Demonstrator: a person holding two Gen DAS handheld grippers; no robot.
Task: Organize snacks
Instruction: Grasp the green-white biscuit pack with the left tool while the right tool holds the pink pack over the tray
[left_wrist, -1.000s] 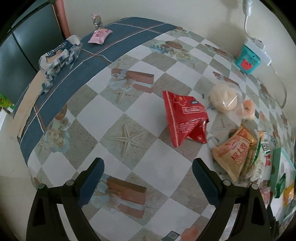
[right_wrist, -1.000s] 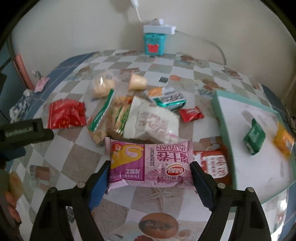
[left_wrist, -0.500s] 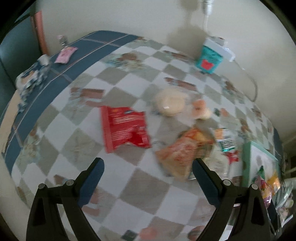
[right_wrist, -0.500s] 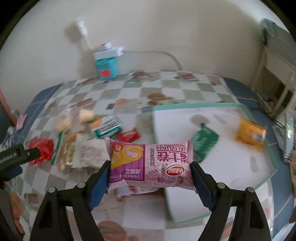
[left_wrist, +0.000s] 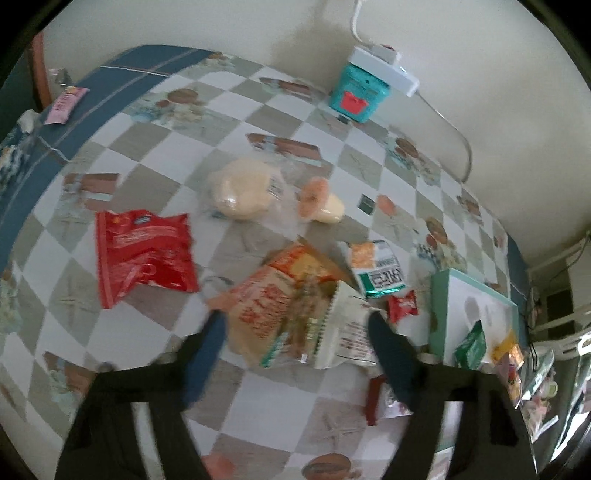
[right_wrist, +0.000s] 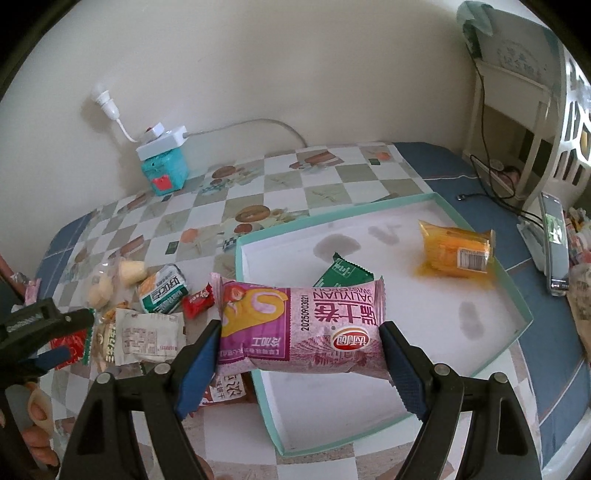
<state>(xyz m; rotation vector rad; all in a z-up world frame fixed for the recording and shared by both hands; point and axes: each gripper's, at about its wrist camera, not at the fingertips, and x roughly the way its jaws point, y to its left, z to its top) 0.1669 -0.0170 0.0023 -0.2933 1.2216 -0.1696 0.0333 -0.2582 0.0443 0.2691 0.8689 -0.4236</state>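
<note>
Right tool (right_wrist: 299, 343) in our grip clamps the pink Swiss-roll packet (right_wrist: 301, 325) end to end, held above the near edge of the white tray (right_wrist: 517, 295) — a green sachet (right_wrist: 341, 273) and an orange packet (right_wrist: 456, 251) lie inside. Our left tool (left_wrist: 295, 332) is closing around the orange snack bag (left_wrist: 269, 306) and white packet (left_wrist: 347, 332) on the table (left_wrist: 155, 155) — pads not yet pressing.

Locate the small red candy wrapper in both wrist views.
Left wrist: small red candy wrapper lies right of centre, between the green-and-white snack pack and the teal-rimmed white tray.
Right wrist: left of centre, beside the same pack.
Shared landmark: teal box under the white power strip.
</note>
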